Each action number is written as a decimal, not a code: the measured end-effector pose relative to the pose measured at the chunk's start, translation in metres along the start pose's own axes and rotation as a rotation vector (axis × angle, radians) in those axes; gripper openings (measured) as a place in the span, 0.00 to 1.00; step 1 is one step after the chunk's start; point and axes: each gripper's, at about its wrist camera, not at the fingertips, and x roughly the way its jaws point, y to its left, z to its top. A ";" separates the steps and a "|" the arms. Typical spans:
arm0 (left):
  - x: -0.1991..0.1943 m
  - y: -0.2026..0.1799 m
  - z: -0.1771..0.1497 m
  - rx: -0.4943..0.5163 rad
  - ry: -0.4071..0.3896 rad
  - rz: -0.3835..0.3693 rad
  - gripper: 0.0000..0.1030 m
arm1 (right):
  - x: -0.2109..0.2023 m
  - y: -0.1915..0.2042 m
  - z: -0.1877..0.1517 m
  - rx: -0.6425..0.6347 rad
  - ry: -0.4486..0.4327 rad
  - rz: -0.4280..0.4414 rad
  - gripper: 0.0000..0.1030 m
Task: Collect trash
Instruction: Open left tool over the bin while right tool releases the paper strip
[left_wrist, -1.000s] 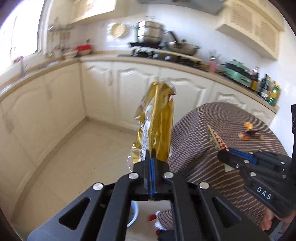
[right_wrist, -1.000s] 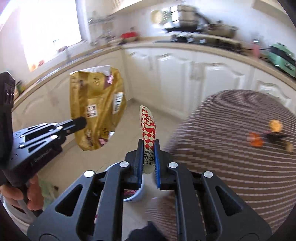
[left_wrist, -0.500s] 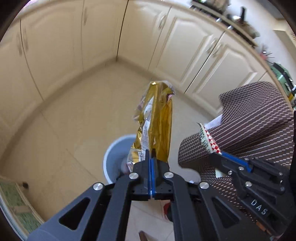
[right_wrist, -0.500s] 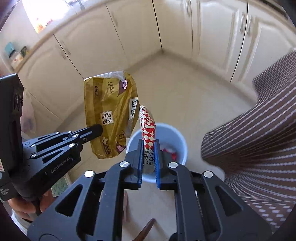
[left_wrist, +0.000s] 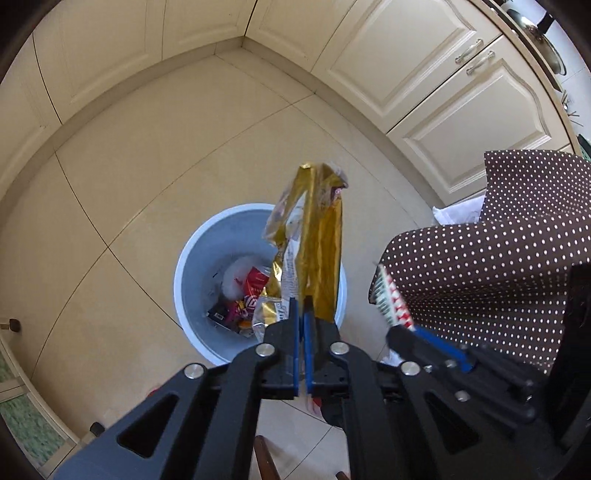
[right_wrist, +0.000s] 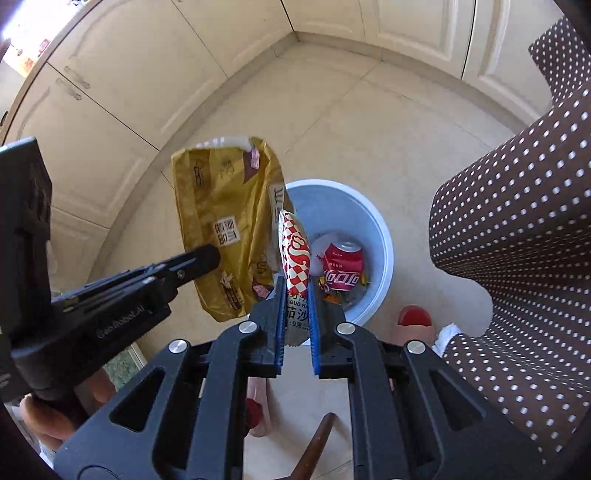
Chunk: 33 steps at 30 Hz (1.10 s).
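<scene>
Left gripper: jaws opening, just starting to part; the lower edge of the gold snack bag is between its pads, and whether they press on it cannot be told.
Right gripper: narrow, pinching the red-and-white checked sachet near its lower end, the rest standing up past the fingertips.
Trash bin: pale blue and round, on the tiled floor below both grippers, near the corner of the cream cabinets.
Bin contents: 1 red soda can and some small wrappers at the bottom.
Gold bag, place: hanging above the bin's rim, partly over the opening.
Sachet, place: in the right wrist view it lines up with the near side of the bin mouth.
Handling, gold bag: thin crinkled foil, empty by its look, so likely very light; it may flutter sideways as it falls. An edge pinch suits it, since the middle would only crumple.
Handling, sachet: small, flat and fairly stiff, probably slick; an end pinch is enough.
Nearby: a dotted brown tablecloth hangs at the right, apart from the bin.
Step judged: both pieces look ready to drop in.
</scene>
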 end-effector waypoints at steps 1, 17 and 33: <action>0.000 0.001 0.001 -0.006 0.006 -0.004 0.14 | 0.002 0.000 -0.002 0.003 0.003 0.001 0.11; 0.011 0.013 0.003 -0.048 0.029 0.071 0.52 | 0.022 0.000 -0.003 0.025 0.027 0.007 0.11; 0.006 0.023 0.004 -0.075 0.016 0.075 0.55 | 0.020 0.001 0.014 0.035 -0.030 -0.015 0.16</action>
